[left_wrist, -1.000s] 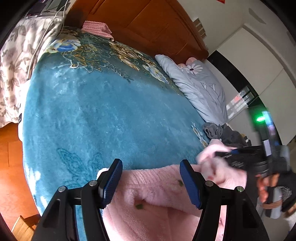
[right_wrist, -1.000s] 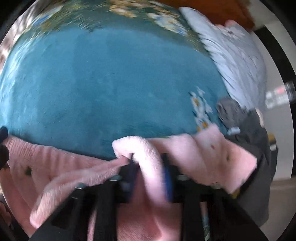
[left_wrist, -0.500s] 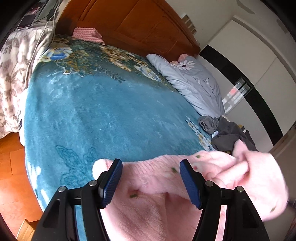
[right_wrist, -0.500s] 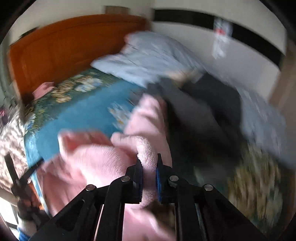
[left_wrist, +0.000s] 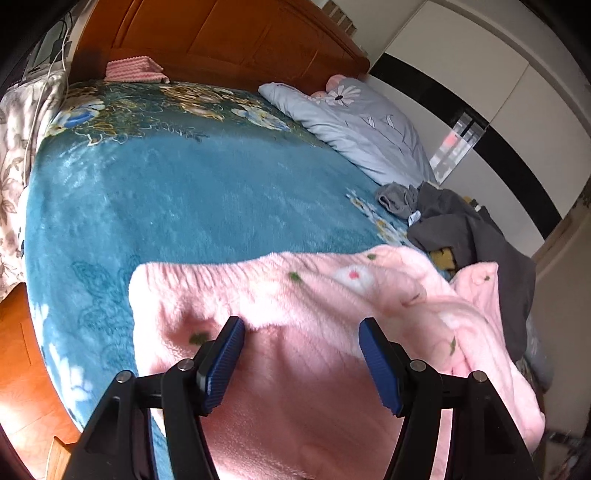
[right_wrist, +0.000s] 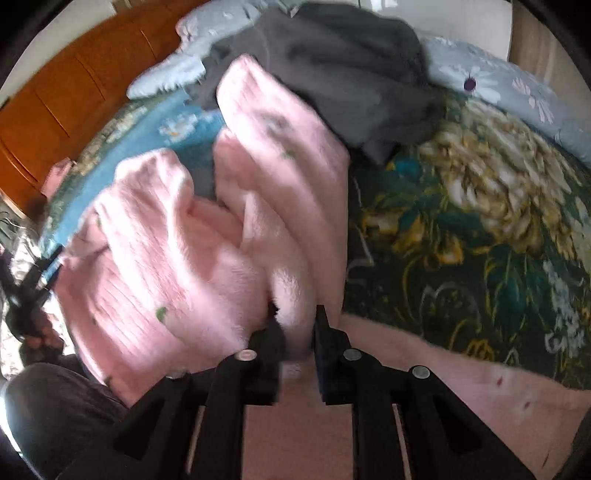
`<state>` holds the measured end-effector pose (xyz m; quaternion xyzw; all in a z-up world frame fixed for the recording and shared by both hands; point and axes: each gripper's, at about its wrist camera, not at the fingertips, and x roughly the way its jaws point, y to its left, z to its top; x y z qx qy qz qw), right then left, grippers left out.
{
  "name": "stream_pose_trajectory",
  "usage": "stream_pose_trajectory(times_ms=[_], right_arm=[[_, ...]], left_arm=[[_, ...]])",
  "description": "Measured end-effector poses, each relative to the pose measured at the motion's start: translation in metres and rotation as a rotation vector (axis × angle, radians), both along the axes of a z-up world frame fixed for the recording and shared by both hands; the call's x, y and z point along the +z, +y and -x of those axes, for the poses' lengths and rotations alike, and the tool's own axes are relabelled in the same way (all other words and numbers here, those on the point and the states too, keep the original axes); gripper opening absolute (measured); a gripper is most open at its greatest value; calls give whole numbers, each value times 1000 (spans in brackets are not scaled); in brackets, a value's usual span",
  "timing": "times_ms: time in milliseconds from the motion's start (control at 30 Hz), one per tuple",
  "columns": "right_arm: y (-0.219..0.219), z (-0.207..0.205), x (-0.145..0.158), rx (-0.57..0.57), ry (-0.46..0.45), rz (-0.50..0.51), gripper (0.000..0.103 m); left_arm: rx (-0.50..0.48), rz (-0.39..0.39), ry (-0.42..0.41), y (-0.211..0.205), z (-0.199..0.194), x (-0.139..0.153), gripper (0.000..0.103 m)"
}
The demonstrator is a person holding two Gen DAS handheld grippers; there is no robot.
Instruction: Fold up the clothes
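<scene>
A fluffy pink garment [left_wrist: 332, 295] with small green and white marks lies along the near edge of the teal blanket [left_wrist: 184, 192]. My left gripper [left_wrist: 301, 354] hovers just over it, open, its blue pads wide apart and gripping nothing. In the right wrist view the same pink garment [right_wrist: 166, 240] is bunched into thick folds. My right gripper [right_wrist: 297, 332] has one fold between its fingers. Its jaws are opening, and the fleece still fills the narrow gap and touches both pads.
Dark grey clothes [left_wrist: 461, 229] lie heaped at the blanket's right side, beside a pale blue flowered quilt [left_wrist: 362, 122]. A folded pink item [left_wrist: 133, 68] rests against the wooden headboard [left_wrist: 221, 33]. The wooden floor [left_wrist: 14, 369] shows at the left.
My right gripper has swung the pink fold far to the right, toward the grey heap, and rolled. The garment is now spread wider under my left gripper. The right gripper has left the left wrist view.
</scene>
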<state>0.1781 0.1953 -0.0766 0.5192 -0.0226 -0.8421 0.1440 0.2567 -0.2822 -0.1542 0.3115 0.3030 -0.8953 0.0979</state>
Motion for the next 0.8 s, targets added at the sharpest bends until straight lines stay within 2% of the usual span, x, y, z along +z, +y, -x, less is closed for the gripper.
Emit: stream_pose_trajectory(times_ms=[33, 67, 100, 233, 400, 500, 567, 633, 667, 700, 800], right_arm=[[2, 2, 5, 0, 21, 8, 32], [3, 3, 9, 0, 41, 14, 42], [4, 11, 11, -5, 58, 18, 45], [10, 57, 6, -51, 69, 102, 45], [18, 132, -39, -154, -27, 105, 45], [20, 157, -57, -198, -72, 189, 45], [13, 167, -66, -191, -100, 197, 45], [6, 168, -69, -187, -114, 181, 38], [4, 166, -68, -183, -107, 182, 16], [3, 163, -65, -183, -100, 187, 10], [14, 142, -39, -196, -43, 272, 9]], left_arm=[[-1, 2, 5, 1, 0, 0, 68], [-3, 1, 6, 1, 0, -1, 68], [-5, -2, 6, 0, 0, -2, 68], [-8, -7, 7, -1, 1, -4, 68], [-4, -55, 34, -8, -1, -3, 68], [10, -71, 30, -11, -1, -5, 68], [10, -63, 18, -9, 2, -6, 68], [6, -52, 13, -7, 3, -6, 68], [5, -51, 13, -7, 3, -6, 68], [5, -50, 13, -7, 3, -7, 68], [5, -57, 13, -7, 2, -8, 68]])
